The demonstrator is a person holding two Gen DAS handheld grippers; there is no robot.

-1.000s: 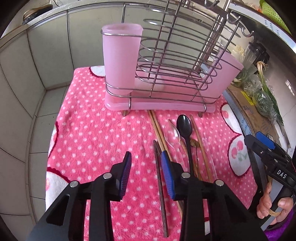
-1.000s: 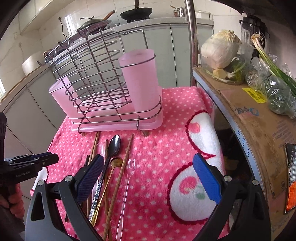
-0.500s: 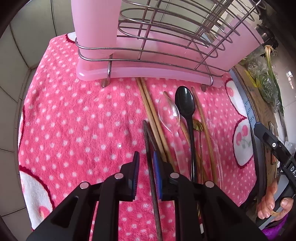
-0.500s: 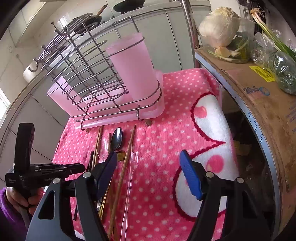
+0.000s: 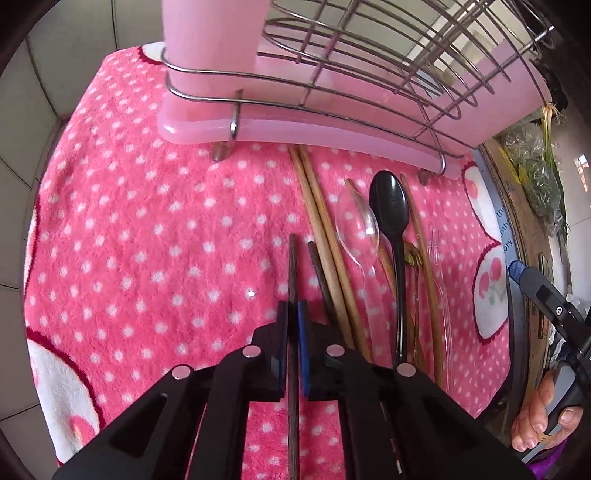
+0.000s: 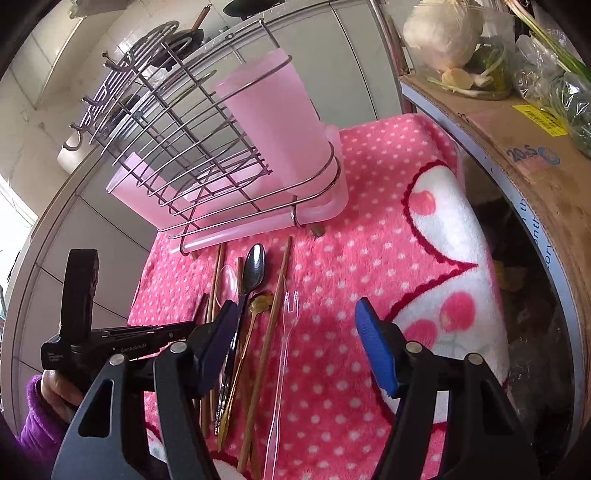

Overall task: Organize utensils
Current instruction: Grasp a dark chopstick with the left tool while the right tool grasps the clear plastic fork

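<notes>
My left gripper (image 5: 293, 306) is shut on a dark chopstick (image 5: 292, 266), lifted slightly off the pink dotted towel (image 5: 147, 240). Its twin (image 5: 317, 266) lies just to the right. Further right lie two light wooden chopsticks (image 5: 317, 206), a clear spoon (image 5: 356, 225), a black spoon (image 5: 389, 206), a gold spoon (image 5: 413, 254) and a clear fork (image 5: 439, 280). My right gripper (image 6: 297, 310) hovers over the clear fork (image 6: 286, 332) and a wooden chopstick (image 6: 273, 314); its jaws are closing and touch nothing. The wire rack (image 6: 221, 184) with pink cups (image 6: 273, 122) stands behind.
A cardboard box (image 6: 517, 122) with a cabbage (image 6: 443, 33) and bagged greens borders the towel on the right. Grey tiled wall panels rise behind the rack. A hand in a purple sleeve (image 6: 40, 424) holds the left gripper (image 6: 177, 328) low at the left.
My left gripper dropped toward the towel and shut on the dark chopstick, which was lying between its open jaws before. My right gripper's jaws narrowed and it tilted further down.
</notes>
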